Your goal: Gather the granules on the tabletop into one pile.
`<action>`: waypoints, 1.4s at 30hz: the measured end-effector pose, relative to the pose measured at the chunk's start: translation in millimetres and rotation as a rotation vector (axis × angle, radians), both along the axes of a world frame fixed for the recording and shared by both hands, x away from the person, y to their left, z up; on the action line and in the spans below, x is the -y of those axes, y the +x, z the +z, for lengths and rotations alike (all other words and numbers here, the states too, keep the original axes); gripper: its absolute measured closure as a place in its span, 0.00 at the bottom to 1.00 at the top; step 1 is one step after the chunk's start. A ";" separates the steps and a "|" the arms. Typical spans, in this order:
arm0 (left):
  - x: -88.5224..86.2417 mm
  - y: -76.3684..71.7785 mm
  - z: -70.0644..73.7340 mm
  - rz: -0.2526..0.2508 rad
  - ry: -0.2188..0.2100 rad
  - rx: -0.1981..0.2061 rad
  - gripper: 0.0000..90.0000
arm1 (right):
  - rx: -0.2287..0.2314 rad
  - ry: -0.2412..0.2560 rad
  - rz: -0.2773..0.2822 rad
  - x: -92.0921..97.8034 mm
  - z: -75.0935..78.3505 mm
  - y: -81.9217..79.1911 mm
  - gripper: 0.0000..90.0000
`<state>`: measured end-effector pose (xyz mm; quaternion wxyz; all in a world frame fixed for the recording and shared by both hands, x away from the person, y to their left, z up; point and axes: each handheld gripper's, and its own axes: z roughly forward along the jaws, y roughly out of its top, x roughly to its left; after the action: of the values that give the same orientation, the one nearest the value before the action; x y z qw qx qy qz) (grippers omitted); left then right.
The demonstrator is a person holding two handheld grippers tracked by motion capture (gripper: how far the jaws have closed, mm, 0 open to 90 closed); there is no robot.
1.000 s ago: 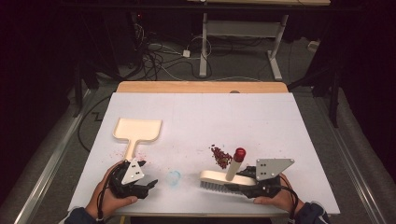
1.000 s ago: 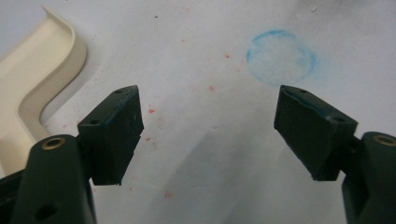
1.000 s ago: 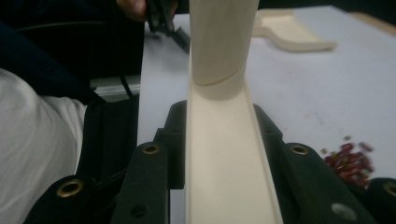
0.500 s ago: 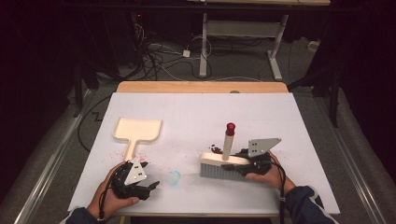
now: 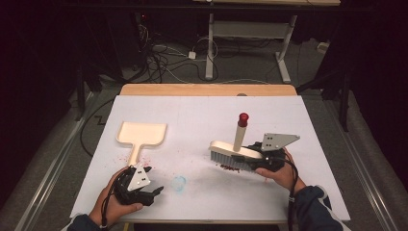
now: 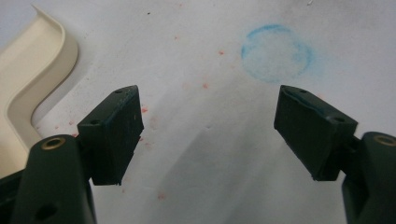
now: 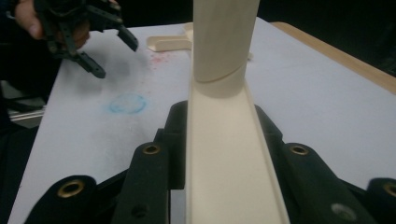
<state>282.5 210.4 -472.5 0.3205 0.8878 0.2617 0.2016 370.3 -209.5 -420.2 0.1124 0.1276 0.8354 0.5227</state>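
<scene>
Right gripper [image 5: 257, 161], held in the person's right hand [image 5: 281, 172] near the right edge of the worktop, has its two black jaws clamped on the back of a cream plastic hand brush with pale bristles [image 5: 231, 153]; in the right gripper view the cream body of the brush [image 7: 229, 172] runs up between the jaws, which press on it from both sides. Largest of all that is seen is the white rectangular worktop [image 5: 202, 115], with a strip of bare wood [image 5: 207, 89] along its far edge. The brush lies roughly level, bristles downward, over the right half of the worktop, and its round cream handle stands nearly upright, ending in a red cap [image 5: 243, 117]. A cream plastic dustpan [image 5: 142, 135] lies flat near the left edge, its handle pointing toward the near edge, well apart from the brush. Left gripper [image 5: 153, 193], in the person's left hand [image 5: 113, 204] at the near left corner, has its jaws spread wide with nothing between them; the left gripper view shows bare worktop in the gap and a curved part of the dustpan [image 6: 32, 79] at the side. A faint blue ring-shaped stain [image 5: 179, 183] marks the worktop just beside the left gripper, toward the middle of the near edge. Small dark red crumbs [image 5: 230, 168] lie directly under the bristles, and fainter red specks [image 5: 159, 162] are scattered near the dustpan handle.
</scene>
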 end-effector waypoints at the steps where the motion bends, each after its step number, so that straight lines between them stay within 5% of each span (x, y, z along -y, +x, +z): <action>1: -0.3 -0.1 0.3 -0.001 0.002 0.003 0.25 | -0.008 -0.014 -0.027 3.5 4.3 -4.1 0.75; 5: -1.9 -0.8 1.3 0.007 0.007 0.012 0.25 | -0.028 -0.073 -0.103 20.3 18.6 -22.3 0.75; 14: -3.7 -1.1 3.7 0.029 0.006 0.025 0.25 | -0.068 -0.117 -0.204 66.6 43.3 -67.6 0.75; 22: -3.7 -0.2 4.9 0.032 0.004 0.033 0.25 | -0.214 -0.168 -0.242 90.9 36.9 -88.1 0.75; 31: -1.2 0.9 3.8 0.021 0.012 0.028 0.25 | -0.342 -0.215 -0.257 95.8 15.7 -65.6 0.75; 42: 2.8 0.9 1.6 0.011 0.029 0.016 0.25 | -0.374 -0.266 -0.277 105.1 3.8 -19.5 0.69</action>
<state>283.4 207.6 -471.0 0.3087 0.8891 0.2611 0.2144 350.8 -314.5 -416.4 0.0422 0.3190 0.8776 0.3553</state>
